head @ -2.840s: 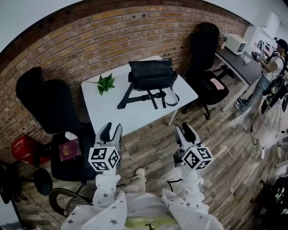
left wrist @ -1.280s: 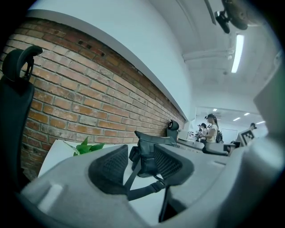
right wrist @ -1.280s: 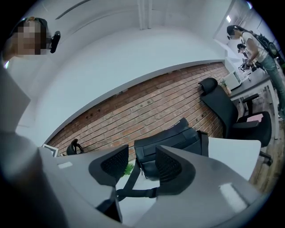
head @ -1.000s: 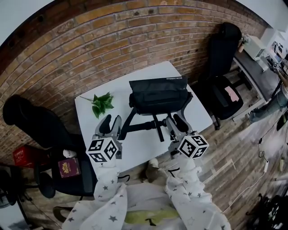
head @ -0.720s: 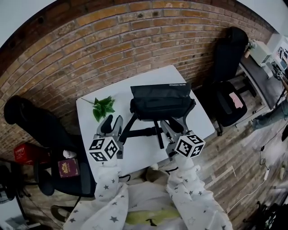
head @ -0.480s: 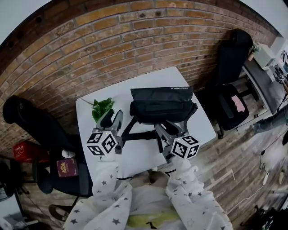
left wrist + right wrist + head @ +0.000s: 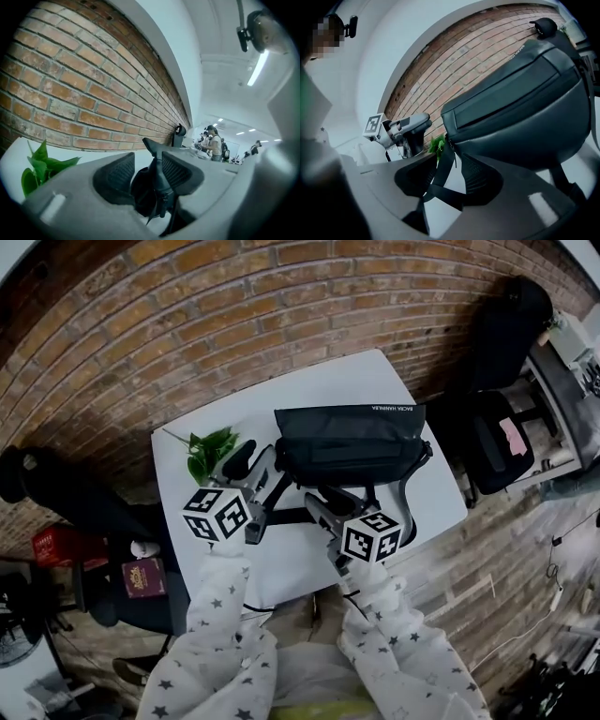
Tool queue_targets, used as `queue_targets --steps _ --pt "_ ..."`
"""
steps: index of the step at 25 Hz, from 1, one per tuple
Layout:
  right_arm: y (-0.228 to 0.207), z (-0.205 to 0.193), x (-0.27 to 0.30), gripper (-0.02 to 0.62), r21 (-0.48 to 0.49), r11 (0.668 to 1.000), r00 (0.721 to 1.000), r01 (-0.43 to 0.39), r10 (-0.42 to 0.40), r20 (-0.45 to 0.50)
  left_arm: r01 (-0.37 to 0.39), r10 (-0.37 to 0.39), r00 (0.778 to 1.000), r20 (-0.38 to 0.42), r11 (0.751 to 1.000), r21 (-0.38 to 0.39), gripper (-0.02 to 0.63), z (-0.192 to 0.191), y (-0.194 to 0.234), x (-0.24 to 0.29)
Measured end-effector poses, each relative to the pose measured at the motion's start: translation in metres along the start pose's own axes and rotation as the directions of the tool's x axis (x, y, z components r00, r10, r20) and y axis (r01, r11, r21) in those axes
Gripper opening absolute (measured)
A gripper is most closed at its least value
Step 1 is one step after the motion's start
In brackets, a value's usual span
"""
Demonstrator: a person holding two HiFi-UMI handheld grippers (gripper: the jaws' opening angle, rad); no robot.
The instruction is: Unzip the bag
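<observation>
Both grippers have closed in on the bag (image 7: pixel 352 442) since half a second ago, when they hung short of it over the near part of the white table (image 7: pixel 281 563); the head camera has also shifted, so the table sits more centrally. The left gripper (image 7: pixel 253 462) now has its jaws moderately apart around the bag's left end: the dark corner seam stands up between the pads, close against the right-hand pad, with a gap at the left-hand pad. A leafy sprig (image 7: pixel 208 454) lies just outside that left-hand jaw. The right gripper (image 7: pixel 323 501) has its jaws wide apart below the bag's front face, and the black strap (image 7: pixel 443 167) runs down between them, touching neither pad clearly. The bag's body fills the space ahead of and above those jaws, lying flat on the table before the brick wall (image 7: pixel 234 315).
</observation>
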State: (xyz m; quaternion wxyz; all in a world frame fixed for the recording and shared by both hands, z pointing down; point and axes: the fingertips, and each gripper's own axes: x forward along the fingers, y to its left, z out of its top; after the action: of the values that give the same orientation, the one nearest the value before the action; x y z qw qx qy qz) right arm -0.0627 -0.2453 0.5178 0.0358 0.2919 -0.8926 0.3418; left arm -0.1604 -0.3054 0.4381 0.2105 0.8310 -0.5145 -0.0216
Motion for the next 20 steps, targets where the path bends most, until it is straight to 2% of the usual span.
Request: queue_targets --steps 6,12,17,20 --pt "-0.006 -0.015 0.026 0.16 0.036 0.999 0.999 -0.011 0.013 -0.036 0.124 -0.125 0.991 -0.04 0.992 -0.026 0.195 -0.007 -0.003 0.027" --pt "-0.011 -0.018 0.046 0.156 0.054 0.998 0.998 -0.035 0.038 -0.054 0.205 -0.207 0.976 -0.072 0.978 -0.036 0.196 -0.012 -0.005 0.05" --pt "-0.007 -0.02 0.054 0.121 0.064 0.995 0.995 -0.072 0.076 -0.071 0.271 -0.276 0.957 -0.093 0.96 -0.068 0.196 -0.015 -0.013 0.062" --pt "-0.005 -0.021 0.058 0.099 0.069 0.995 0.995 -0.066 0.071 -0.067 0.297 -0.303 0.948 -0.1 0.952 -0.071 0.196 -0.016 -0.016 0.064"
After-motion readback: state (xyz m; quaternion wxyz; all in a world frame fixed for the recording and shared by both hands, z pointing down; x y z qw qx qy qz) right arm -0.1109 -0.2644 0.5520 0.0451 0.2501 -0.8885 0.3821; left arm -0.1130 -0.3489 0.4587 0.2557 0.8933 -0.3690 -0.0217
